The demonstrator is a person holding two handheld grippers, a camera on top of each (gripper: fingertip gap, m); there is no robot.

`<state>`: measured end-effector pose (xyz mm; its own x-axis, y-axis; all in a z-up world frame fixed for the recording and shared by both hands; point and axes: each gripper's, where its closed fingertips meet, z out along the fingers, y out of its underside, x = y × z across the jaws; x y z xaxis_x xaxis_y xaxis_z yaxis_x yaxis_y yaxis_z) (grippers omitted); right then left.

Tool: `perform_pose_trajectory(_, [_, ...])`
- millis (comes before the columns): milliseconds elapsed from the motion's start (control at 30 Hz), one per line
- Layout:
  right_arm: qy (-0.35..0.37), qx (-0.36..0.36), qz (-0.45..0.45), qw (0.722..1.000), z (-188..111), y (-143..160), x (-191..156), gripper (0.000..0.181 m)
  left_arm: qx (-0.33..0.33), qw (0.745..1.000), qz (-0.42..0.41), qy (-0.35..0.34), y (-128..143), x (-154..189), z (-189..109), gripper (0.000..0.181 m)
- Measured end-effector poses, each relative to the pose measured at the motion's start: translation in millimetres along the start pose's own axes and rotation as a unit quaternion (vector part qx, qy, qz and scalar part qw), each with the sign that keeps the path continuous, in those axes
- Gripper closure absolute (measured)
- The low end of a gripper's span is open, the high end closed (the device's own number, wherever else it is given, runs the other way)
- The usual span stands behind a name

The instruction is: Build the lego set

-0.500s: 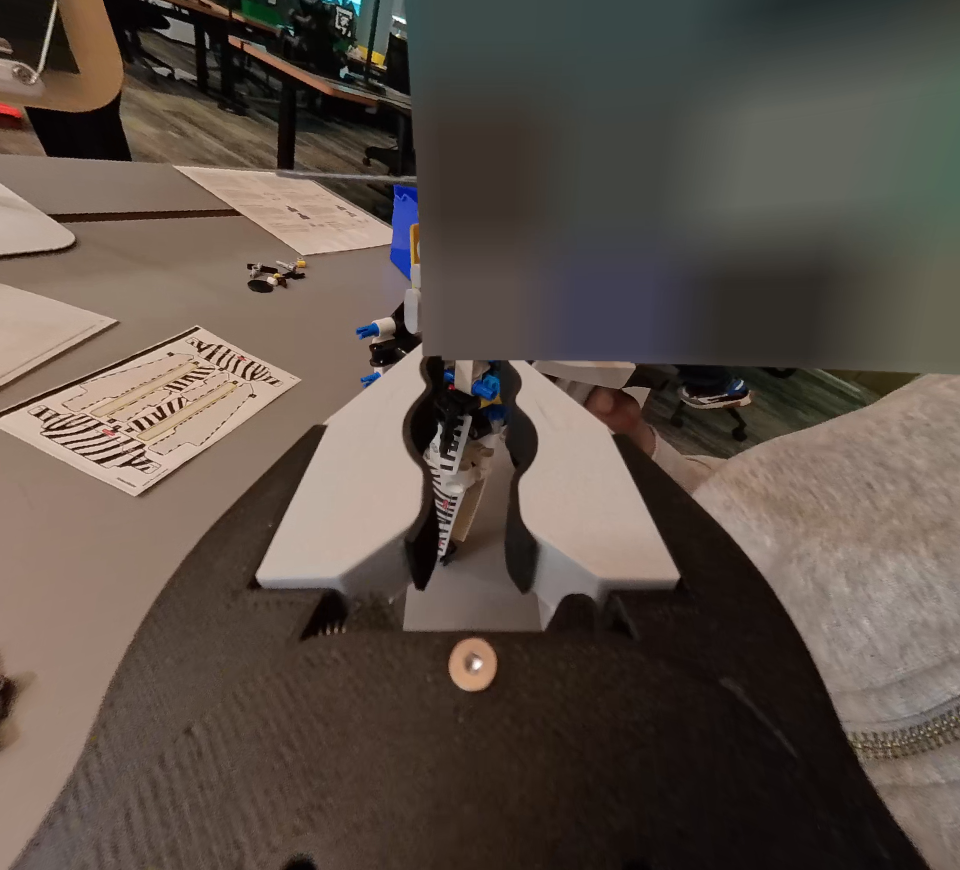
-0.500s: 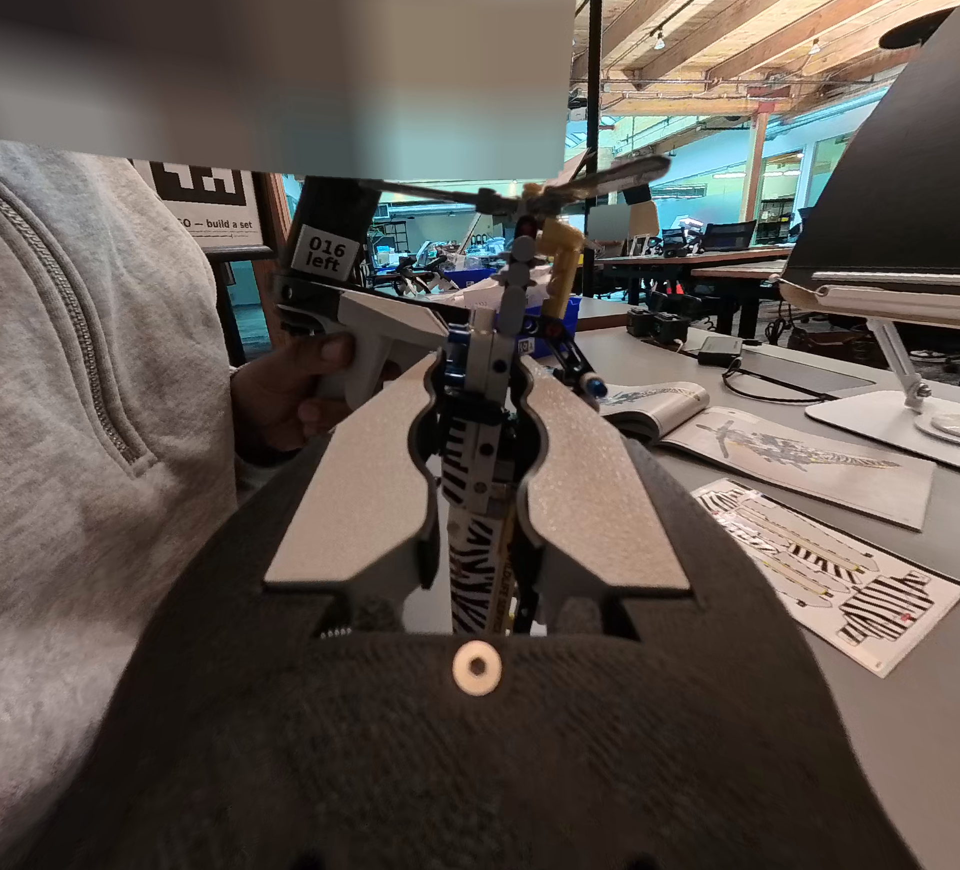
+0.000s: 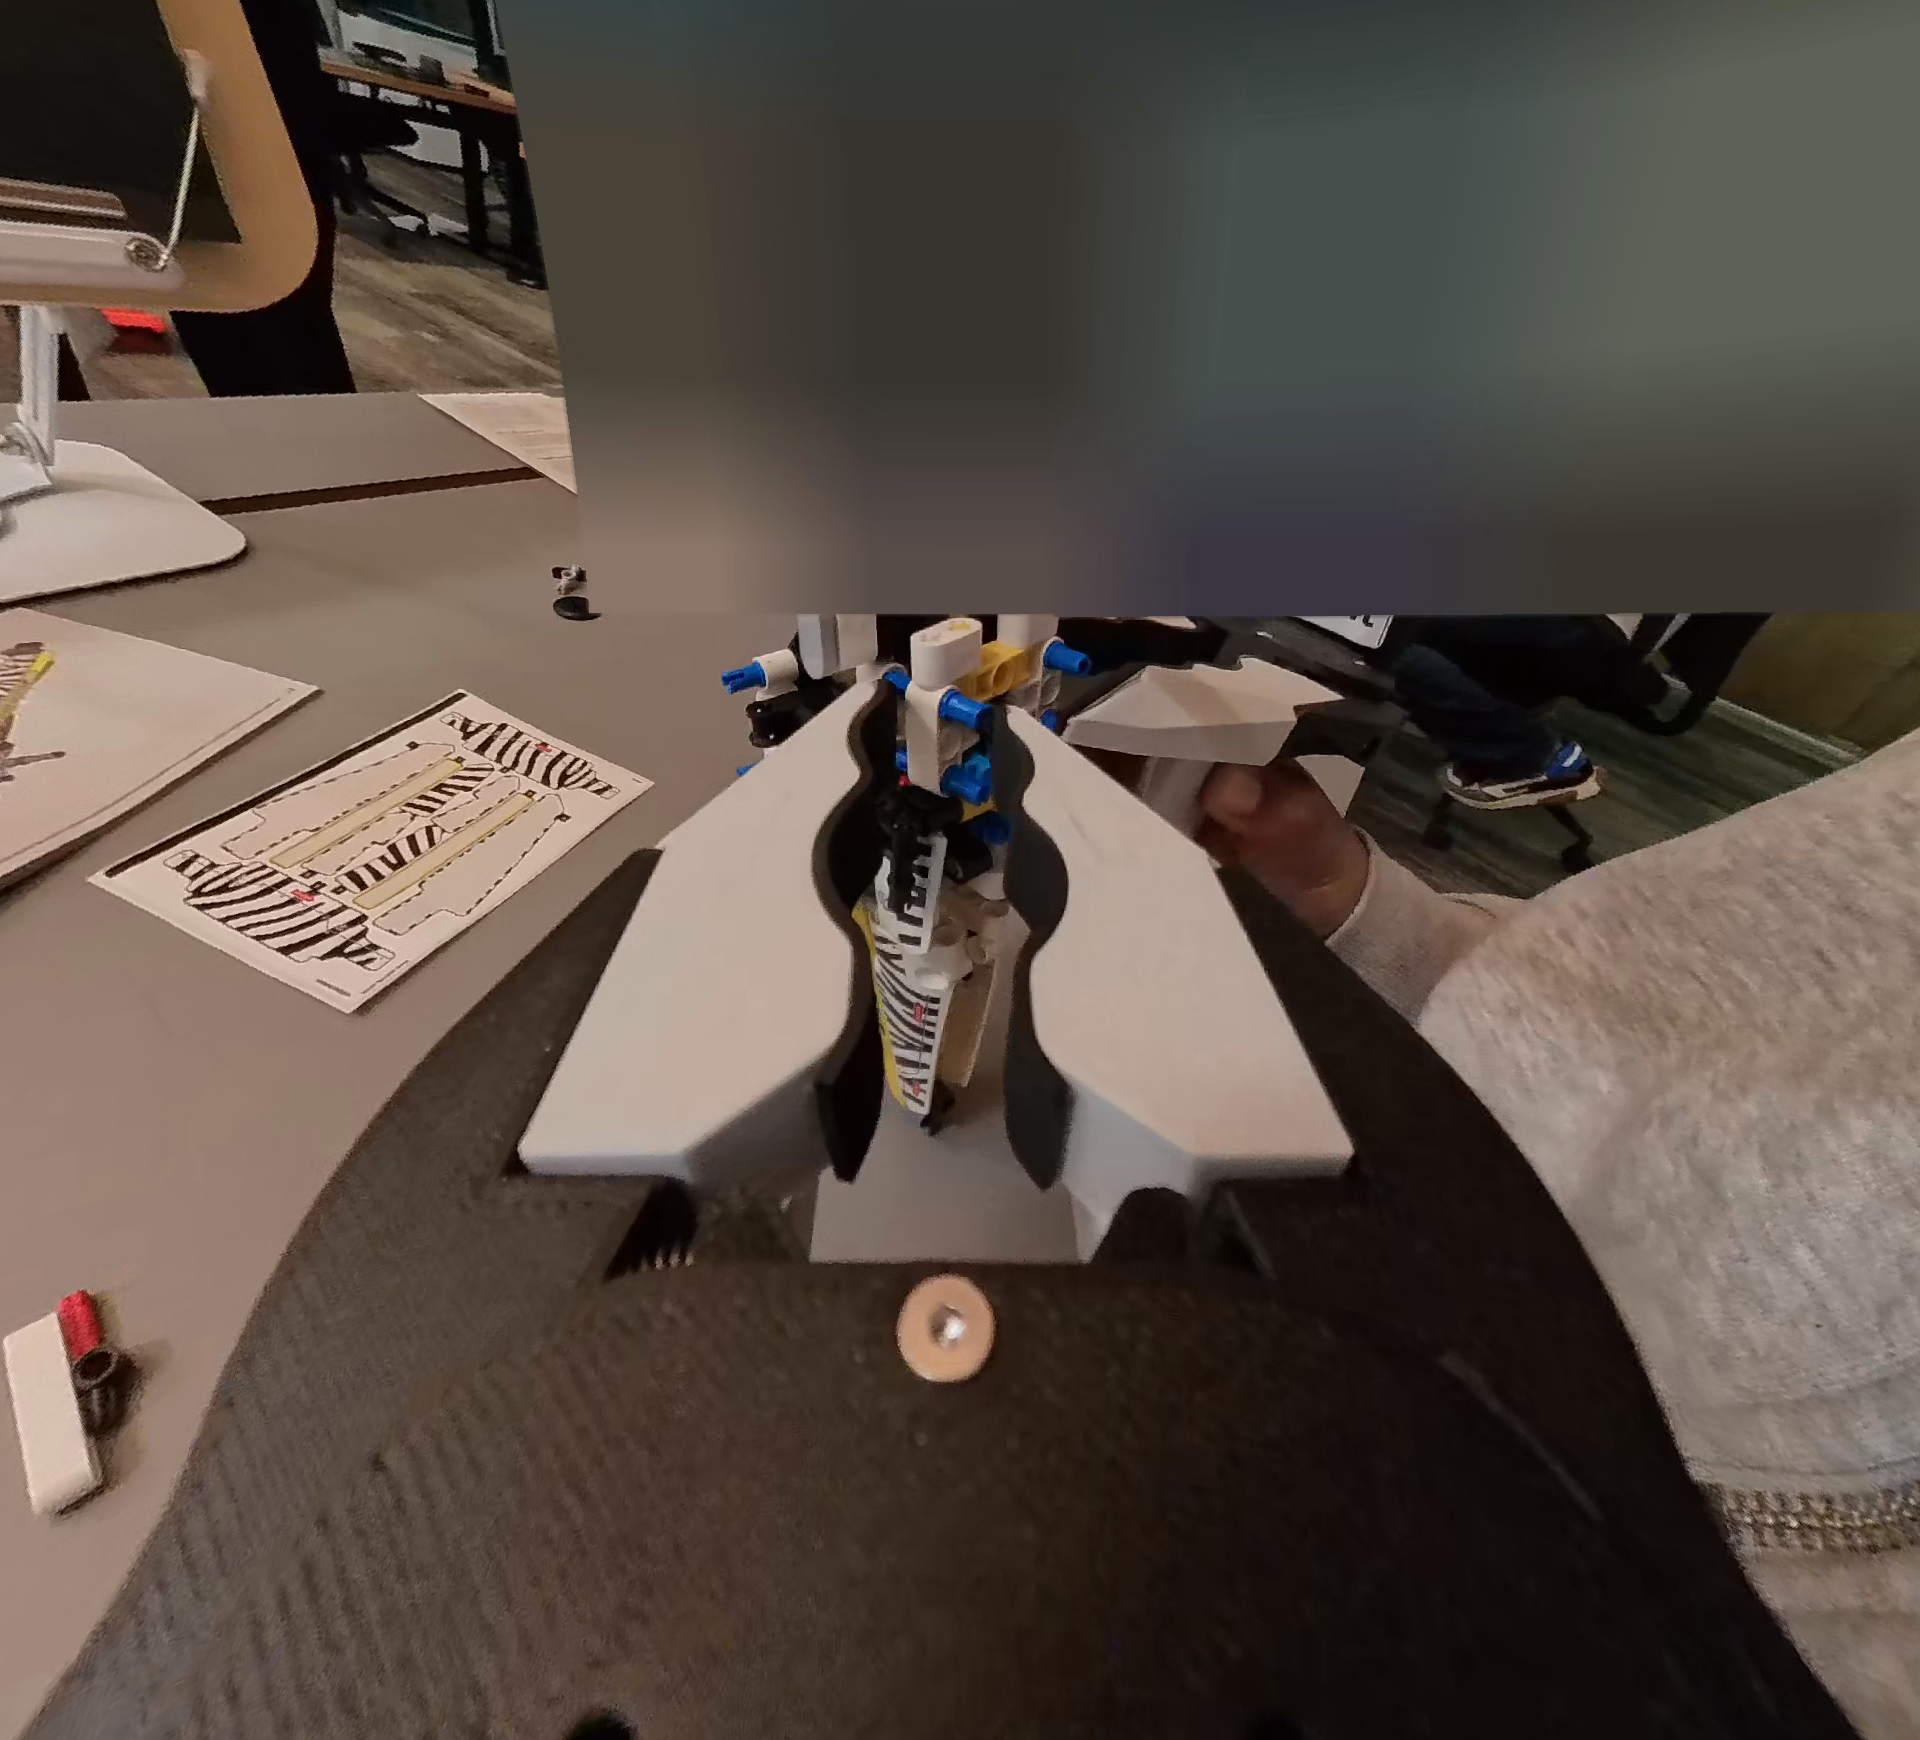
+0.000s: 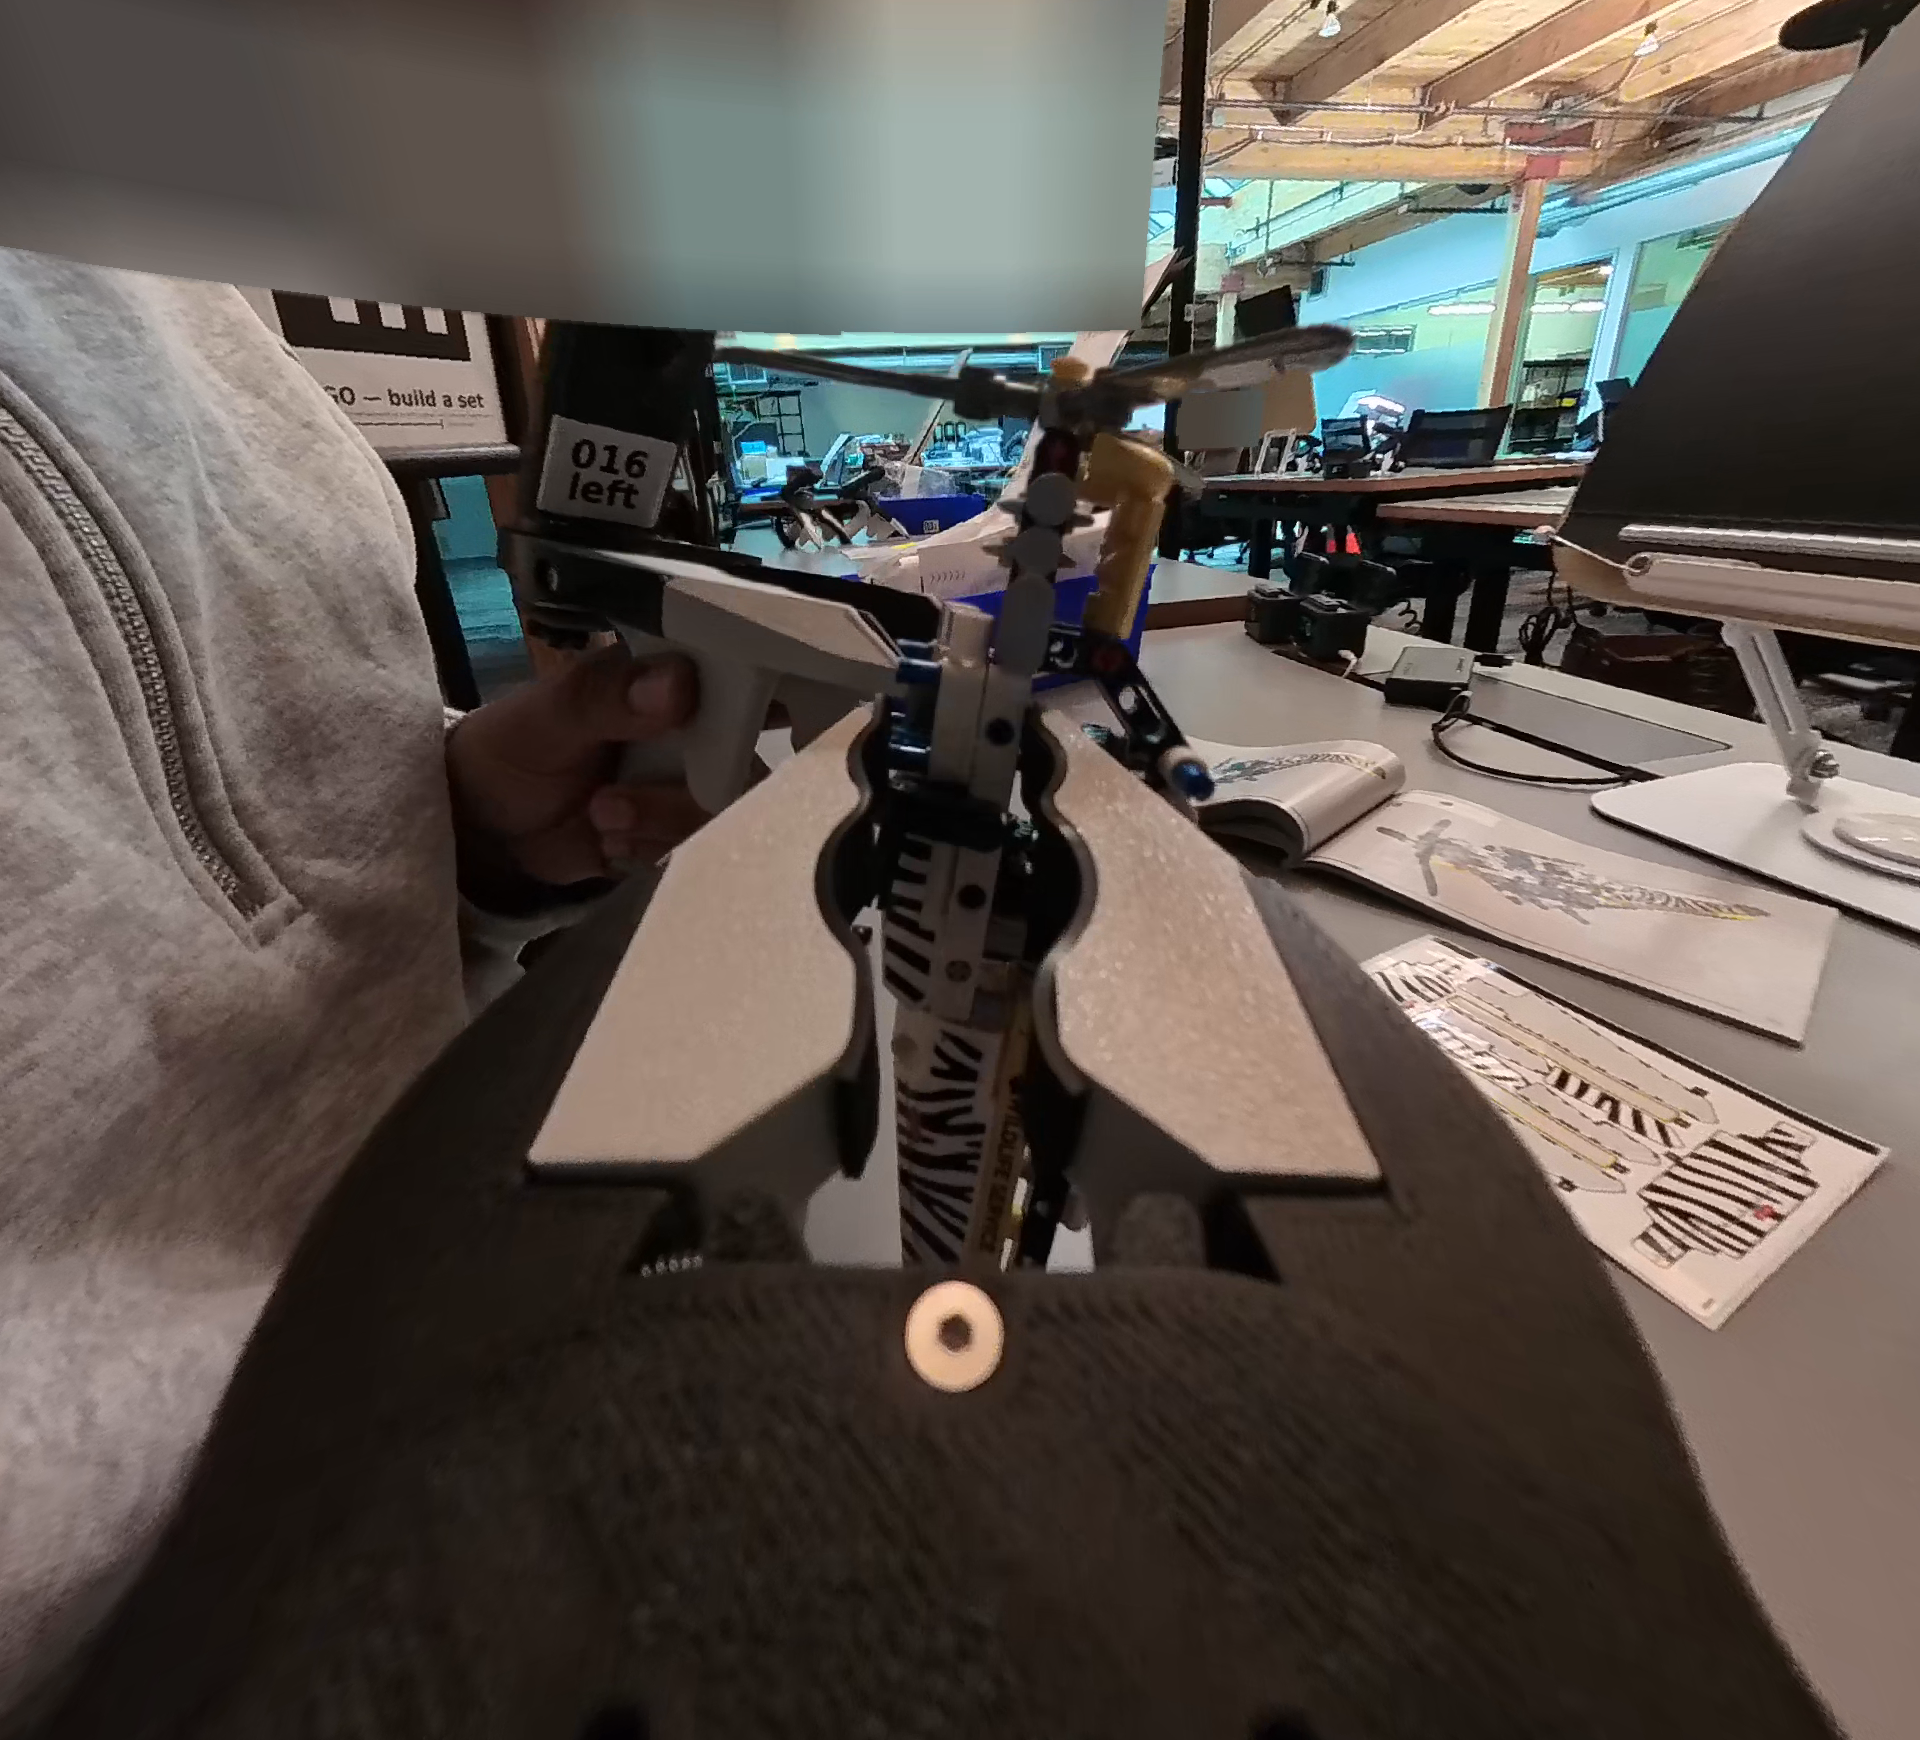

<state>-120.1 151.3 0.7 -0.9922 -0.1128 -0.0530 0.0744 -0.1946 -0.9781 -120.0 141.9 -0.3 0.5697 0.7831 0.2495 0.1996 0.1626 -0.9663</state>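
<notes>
Open-plan office/lab — rows of desks, monitors, timber ceiling.

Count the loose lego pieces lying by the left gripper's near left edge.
3: a white beam, with a red pin and a black connector against its right side. The gripper body may hide more.

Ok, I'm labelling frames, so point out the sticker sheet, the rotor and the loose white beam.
sticker sheet (image 3: 374, 849): left wrist view, middle of the sheet.
rotor (image 4: 1049, 386): right wrist view, hub where the blades meet.
loose white beam (image 3: 50, 1420): left wrist view, mid-length.
</notes>
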Motion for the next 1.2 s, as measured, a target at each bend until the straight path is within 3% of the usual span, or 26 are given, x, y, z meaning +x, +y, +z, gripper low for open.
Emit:
perform_pose_trajectory(700, [-0.06, -0.08, -0.013, 0.995, -6, 2, -8, 0.159, -0.024, 0.999, -0.032, 0.035, 5, 9, -2, 0.166])
perform_pose_trajectory(1000, [-0.08, -0.045, 0.023, 0.996, -10, 0, -5, 0.159, -0.012, 0.992, -0.078, 0.096, 7, 14, -2, 0.167])
perform_pose_trajectory(1200, [-0.061, 0.009, 0.058, 0.996, -19, -2, 1, 0.16, 0.001, 0.99, -0.101, 0.098, 7, 8, 3, 0.138])
